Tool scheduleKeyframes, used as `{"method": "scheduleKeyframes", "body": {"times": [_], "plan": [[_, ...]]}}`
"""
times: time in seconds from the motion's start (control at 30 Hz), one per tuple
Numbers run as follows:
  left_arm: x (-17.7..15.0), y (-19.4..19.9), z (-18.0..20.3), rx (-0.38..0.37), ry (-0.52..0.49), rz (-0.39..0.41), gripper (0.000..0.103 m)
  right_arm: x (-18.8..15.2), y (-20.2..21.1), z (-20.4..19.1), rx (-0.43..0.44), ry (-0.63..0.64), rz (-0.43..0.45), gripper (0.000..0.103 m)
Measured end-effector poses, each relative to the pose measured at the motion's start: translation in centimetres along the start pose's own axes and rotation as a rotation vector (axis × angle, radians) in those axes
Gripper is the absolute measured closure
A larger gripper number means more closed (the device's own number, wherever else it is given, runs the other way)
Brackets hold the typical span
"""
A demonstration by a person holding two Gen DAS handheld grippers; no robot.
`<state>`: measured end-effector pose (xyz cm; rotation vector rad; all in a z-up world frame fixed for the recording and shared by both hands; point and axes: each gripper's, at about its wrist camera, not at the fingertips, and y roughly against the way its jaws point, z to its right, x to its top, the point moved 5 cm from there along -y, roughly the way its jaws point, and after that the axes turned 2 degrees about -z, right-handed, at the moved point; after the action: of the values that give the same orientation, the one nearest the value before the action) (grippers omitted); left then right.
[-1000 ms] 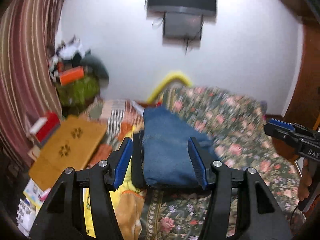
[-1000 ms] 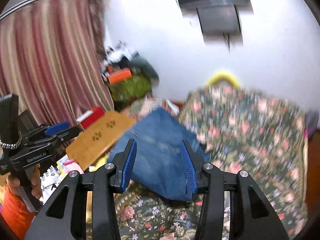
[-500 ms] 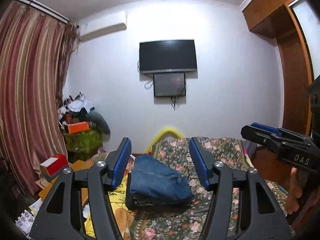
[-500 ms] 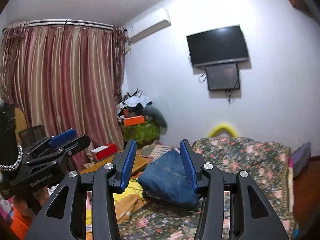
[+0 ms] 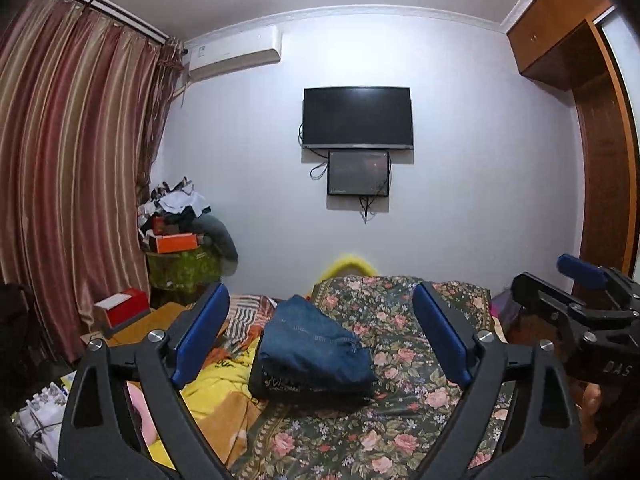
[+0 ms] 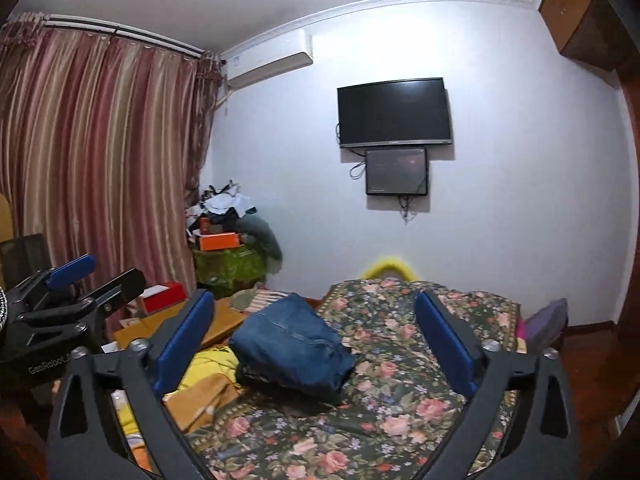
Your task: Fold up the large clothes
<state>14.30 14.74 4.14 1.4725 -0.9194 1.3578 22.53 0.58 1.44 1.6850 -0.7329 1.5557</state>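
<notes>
Left gripper (image 5: pixel 320 344): jaws opening, nothing between the pads. Folded jeans (image 5: pixel 312 350) lie at lower centre on the floral bed (image 5: pixel 400 420), apart from both tools. Right gripper (image 6: pixel 316 344): jaws opening, empty too. Likely the fold is done; approach the next garment low, grip edges only.

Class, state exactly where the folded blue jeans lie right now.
In both wrist views the folded blue jeans lie on the floral bedspread, at its left edge beside the yellow blanket, touching neither claw.

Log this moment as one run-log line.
left gripper: opening, empty | right gripper: opening, empty | folded jeans: on dark garment, floral bedspread | contact: none
</notes>
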Motion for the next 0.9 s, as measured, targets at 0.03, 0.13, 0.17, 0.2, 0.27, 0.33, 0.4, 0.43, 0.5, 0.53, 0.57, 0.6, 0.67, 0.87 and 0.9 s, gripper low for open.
{"method": "scheduleKeyframes", "body": {"times": [0.03,0.13,0.17,0.2,0.27,0.33,0.4,0.43,0.5,0.53,0.57,0.6,0.67,0.87,0.9], "plan": [[-0.2,0.2,0.1,0.002,0.000,-0.003,0.010,0.0,0.1,0.1,-0.005,-0.001,0.001,0.000],[-0.5,0.2,0.3,0.009,0.002,-0.008,0.009,-0.3,0.4,0.2,-0.008,0.003,-0.004,0.000],[-0.6,0.2,0.3,0.011,0.002,-0.009,0.009,-0.2,0.2,0.1,-0.008,0.008,-0.010,0.000],[-0.8,0.4,0.5,0.013,0.002,-0.009,0.009,-0.2,0.1,0.1,-0.005,0.011,-0.016,0.000],[-1.0,0.4,0.6,0.014,0.003,-0.010,0.009,-0.8,0.3,0.1,0.001,0.016,-0.026,0.000],[-1.2,0.4,0.7,0.011,0.006,-0.012,0.008,-1.1,0.4,0.0,0.000,0.023,-0.031,0.000],[-1.3,0.3,0.5,0.013,0.008,-0.015,0.008,-1.3,0.4,-0.2,-0.002,0.031,-0.038,0.000],[-1.4,0.2,0.4,0.014,0.009,-0.016,0.008,-1.4,0.4,-0.2,-0.001,0.033,-0.042,0.000],[-1.5,0.1,0.3,0.017,0.013,-0.019,0.008,-1.8,0.5,-0.3,0.001,0.034,-0.047,0.000],[-1.6,0.1,0.2,0.016,0.015,-0.020,0.008,-1.6,0.4,-0.3,0.001,0.034,-0.050,0.000],[-1.6,0.0,0.1,0.017,0.018,-0.023,0.008,-1.8,0.5,-0.3,0.000,0.033,-0.051,0.000],[-1.7,-0.2,0.0,0.017,0.022,-0.025,0.008,-2.0,0.6,-0.2,-0.001,0.031,-0.053,0.000],[-1.6,-0.4,-0.1,0.020,0.026,-0.028,0.008,-2.3,0.7,-0.2,-0.002,0.028,-0.056,0.000],[-2.0,-0.7,-0.1,0.024,0.034,-0.036,0.008,-2.3,0.8,0.0,0.000,0.021,-0.069,0.000],[-1.9,-0.8,0.0,0.024,0.035,-0.039,0.008,-2.3,0.8,0.0,0.000,0.020,-0.071,0.000]]}}
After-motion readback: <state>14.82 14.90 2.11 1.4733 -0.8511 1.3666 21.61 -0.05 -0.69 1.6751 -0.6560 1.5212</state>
